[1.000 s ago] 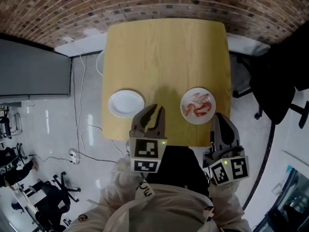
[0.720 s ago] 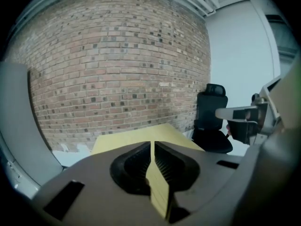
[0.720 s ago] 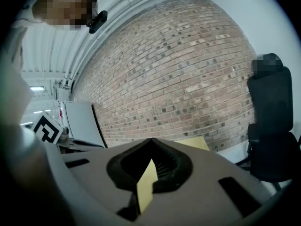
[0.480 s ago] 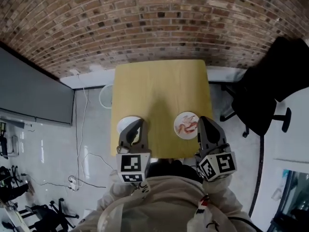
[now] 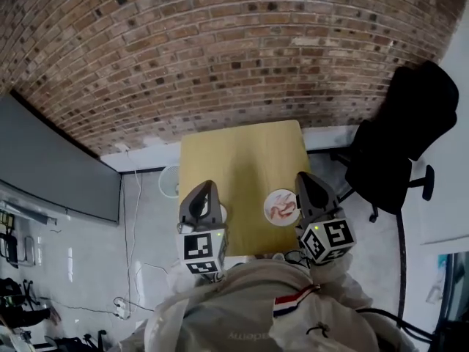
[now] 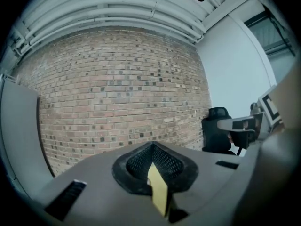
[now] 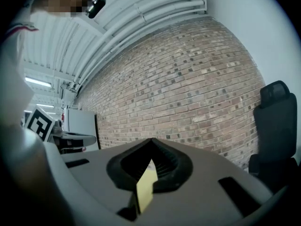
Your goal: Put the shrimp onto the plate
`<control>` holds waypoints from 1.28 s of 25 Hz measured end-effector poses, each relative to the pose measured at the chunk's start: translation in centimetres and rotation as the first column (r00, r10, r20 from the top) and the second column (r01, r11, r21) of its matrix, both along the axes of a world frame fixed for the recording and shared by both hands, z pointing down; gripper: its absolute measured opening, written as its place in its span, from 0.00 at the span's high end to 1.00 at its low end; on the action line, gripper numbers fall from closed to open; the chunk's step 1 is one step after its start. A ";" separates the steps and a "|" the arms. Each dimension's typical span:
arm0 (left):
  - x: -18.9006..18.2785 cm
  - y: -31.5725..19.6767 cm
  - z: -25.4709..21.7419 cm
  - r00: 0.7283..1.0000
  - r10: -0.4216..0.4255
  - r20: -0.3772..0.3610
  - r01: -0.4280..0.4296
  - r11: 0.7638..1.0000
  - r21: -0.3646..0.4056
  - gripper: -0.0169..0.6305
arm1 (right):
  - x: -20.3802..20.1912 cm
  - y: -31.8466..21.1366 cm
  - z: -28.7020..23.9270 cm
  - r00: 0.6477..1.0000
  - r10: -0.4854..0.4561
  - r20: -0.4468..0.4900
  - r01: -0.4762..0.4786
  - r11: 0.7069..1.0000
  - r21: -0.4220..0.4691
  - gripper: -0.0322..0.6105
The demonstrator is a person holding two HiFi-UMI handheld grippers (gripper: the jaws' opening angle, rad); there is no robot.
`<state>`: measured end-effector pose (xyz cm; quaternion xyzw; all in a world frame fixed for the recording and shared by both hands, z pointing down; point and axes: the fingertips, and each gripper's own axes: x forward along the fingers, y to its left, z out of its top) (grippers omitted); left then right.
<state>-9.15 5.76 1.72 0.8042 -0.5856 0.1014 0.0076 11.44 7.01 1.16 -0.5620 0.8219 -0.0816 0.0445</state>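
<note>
Far below in the head view stands a yellow wooden table. On its right front part sits a small white plate holding pink shrimp. My left gripper is raised high over the table's left front, its jaws shut and empty; it hides most of a second white plate, of which a sliver shows. My right gripper hangs just right of the shrimp plate, also shut and empty. Both gripper views face the brick wall, the left gripper and the right gripper each showing only a thin yellow strip of table between the jaws.
A brick wall stands behind the table. A black office chair is at the right, a dark grey panel at the left. A round white object and cables lie on the pale floor left of the table.
The head view has risen, so the table looks smaller and farther. Both grippers have been lifted up from the table. The left jaws, spread a second ago, have come together.
</note>
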 end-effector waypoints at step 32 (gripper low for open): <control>0.6 -3.0 -2.1 0.999 0.031 -0.013 -0.031 0.999 0.040 0.96 | -2.4 -2.3 -1.4 1.000 -0.017 -0.025 0.017 1.000 -0.008 0.91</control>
